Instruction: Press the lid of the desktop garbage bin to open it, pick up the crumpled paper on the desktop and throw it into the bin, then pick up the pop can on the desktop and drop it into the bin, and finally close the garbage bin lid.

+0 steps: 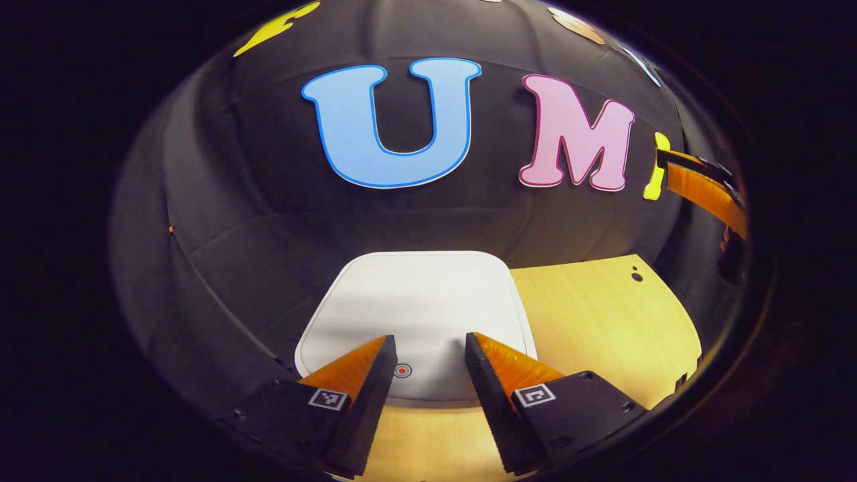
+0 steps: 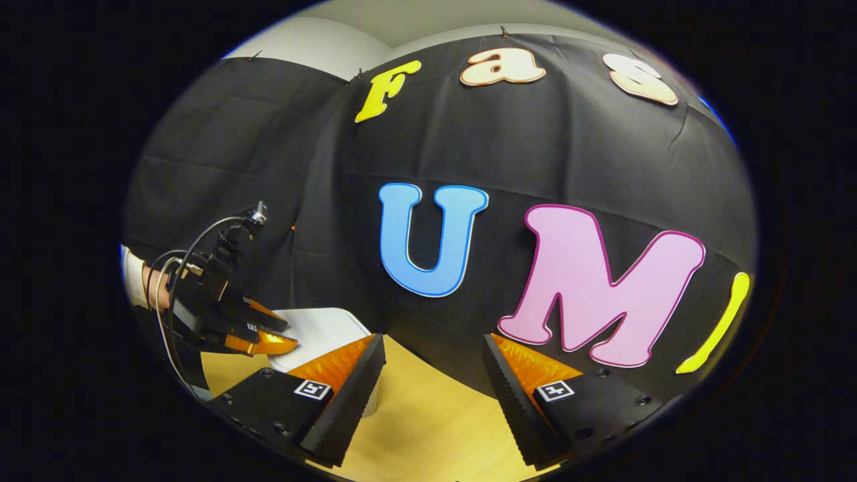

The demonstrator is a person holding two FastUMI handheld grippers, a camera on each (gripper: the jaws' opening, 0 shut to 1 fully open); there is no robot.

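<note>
The white bin lid [image 1: 415, 301] lies flat and shut, with a small red-ringed button [image 1: 402, 370] near its front edge. My left gripper [image 1: 432, 348] hovers open just above that front edge, the button between its fingers and nothing held. In the right gripper view, the left gripper [image 2: 284, 333] shows in a person's hand [image 2: 142, 281], over the lid [image 2: 325, 331]. My right gripper [image 2: 435, 348] is open and empty above the wooden table [image 2: 428, 415], facing the booth wall. One of its fingers [image 1: 703, 187] shows at the far right of the left gripper view.
The black cloth wall stands close behind the bin and the table. Bare wooden tabletop [image 1: 602, 321] stretches to the right of the bin, with a small dark hole [image 1: 637, 276] near its back edge. Cables [image 2: 181, 268] loop off the left gripper.
</note>
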